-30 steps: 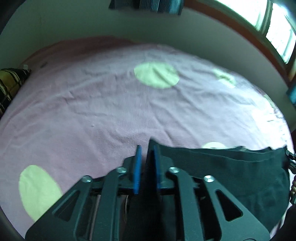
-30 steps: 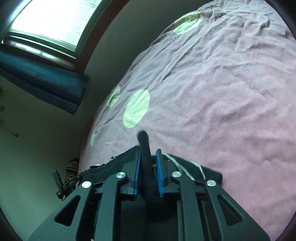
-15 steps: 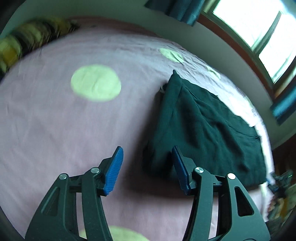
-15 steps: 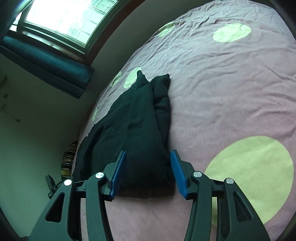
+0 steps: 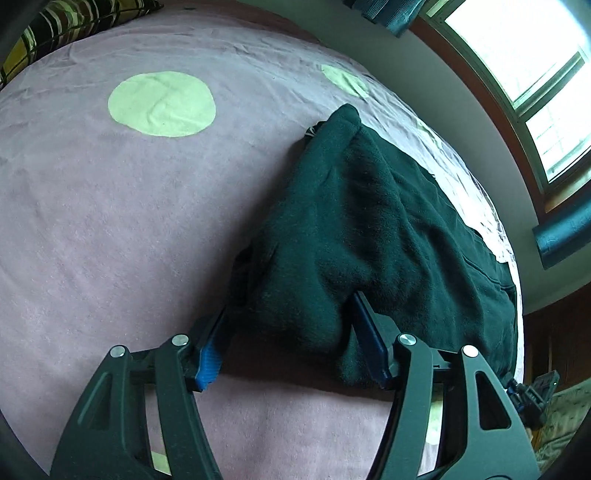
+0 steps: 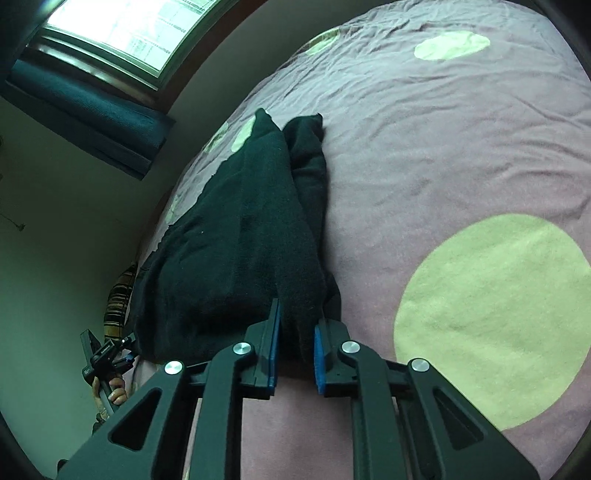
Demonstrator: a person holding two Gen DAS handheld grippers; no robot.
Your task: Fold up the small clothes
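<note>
A dark green fleece garment [image 5: 369, 229] lies folded in a long strip on the pink bedspread [image 5: 110, 203]. My left gripper [image 5: 291, 332] is open, its blue pads on either side of the garment's near corner. In the right wrist view the same garment [image 6: 236, 240] looks almost black. My right gripper [image 6: 295, 336] is closed on a fold at its other end, with the cloth pinched between the blue pads.
The bedspread [image 6: 443, 147] has pale green circles [image 6: 495, 314]. A striped pillow [image 5: 55, 26] lies at the far left corner. A window [image 5: 535, 74] with a teal blind [image 6: 85, 107] is behind the bed. The left gripper and a hand [image 6: 110, 384] show in the right wrist view.
One second ago both grippers held the garment up, shut on it. They laid it on the bed and opened. Now the left straddles a corner and the right has shut on a fold.
</note>
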